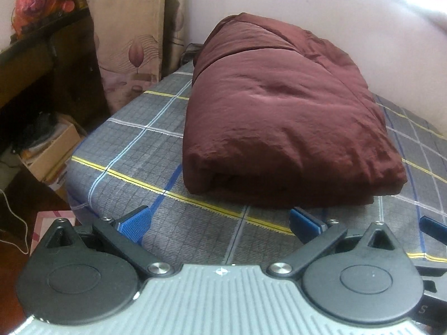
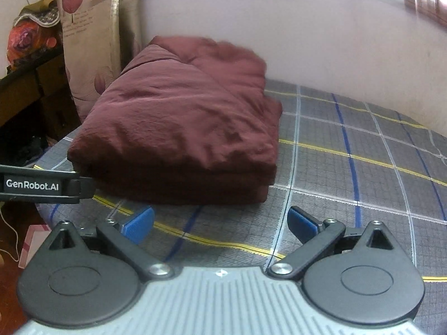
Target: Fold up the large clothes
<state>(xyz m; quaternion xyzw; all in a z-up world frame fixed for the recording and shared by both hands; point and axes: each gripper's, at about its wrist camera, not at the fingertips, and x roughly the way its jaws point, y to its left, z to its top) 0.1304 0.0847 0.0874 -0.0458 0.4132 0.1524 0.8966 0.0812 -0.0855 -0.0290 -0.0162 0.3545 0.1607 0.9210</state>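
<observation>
A maroon garment (image 1: 279,117) lies folded into a thick rectangular bundle on the grey plaid bed sheet (image 1: 139,167). It also shows in the right wrist view (image 2: 181,128), left of centre. My left gripper (image 1: 220,223) is open and empty, just in front of the bundle's near edge. My right gripper (image 2: 220,223) is open and empty, in front of the bundle's near right corner. The left gripper's body (image 2: 36,184) shows at the left edge of the right wrist view, and a blue fingertip of the right gripper (image 1: 433,224) shows at the right edge of the left wrist view.
A pale wall (image 2: 307,42) runs behind the bed. A floral curtain (image 1: 131,36) hangs at the bed's far left corner. A dark desk (image 1: 33,64) with flowered fabric, a cardboard box (image 1: 53,150) and a pink box (image 1: 50,223) stand left of the bed.
</observation>
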